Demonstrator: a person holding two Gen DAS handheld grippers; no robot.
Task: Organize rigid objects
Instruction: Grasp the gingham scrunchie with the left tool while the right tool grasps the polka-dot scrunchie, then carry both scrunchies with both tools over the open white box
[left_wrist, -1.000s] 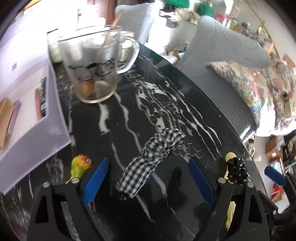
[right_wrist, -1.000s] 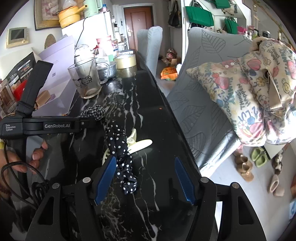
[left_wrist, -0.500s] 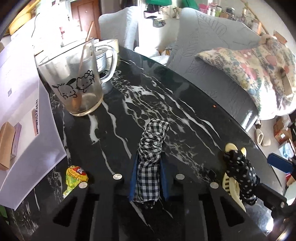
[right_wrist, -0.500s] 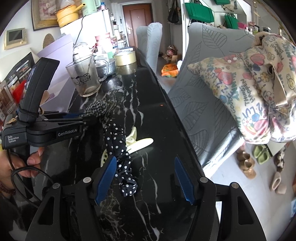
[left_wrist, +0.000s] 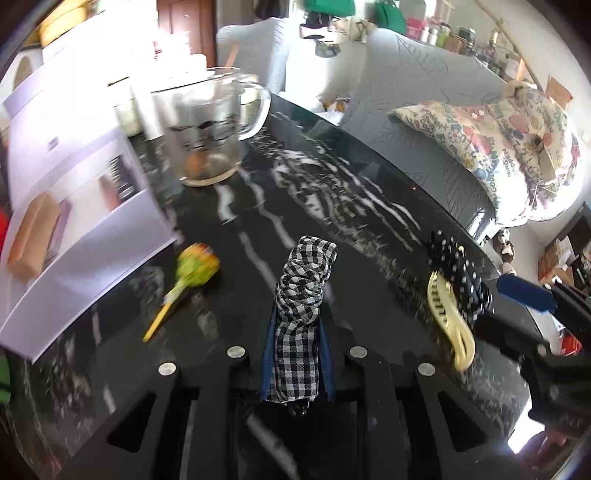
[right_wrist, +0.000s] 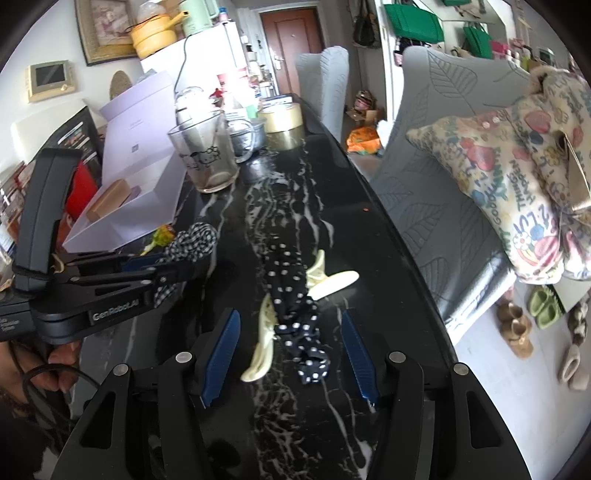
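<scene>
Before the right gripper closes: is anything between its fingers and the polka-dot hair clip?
Nothing visible. The polka-dot hair clip already lies between the closing jaws of the right gripper, on the black table.

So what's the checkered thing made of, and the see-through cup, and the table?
The checkered thing looks like soft woven cloth: it is wrinkled and twisted. The cup looks like clear glass, since the table shows through it; it might be plastic. The table looks like polished black stone with white veins, shiny, possibly a printed surface.
</scene>
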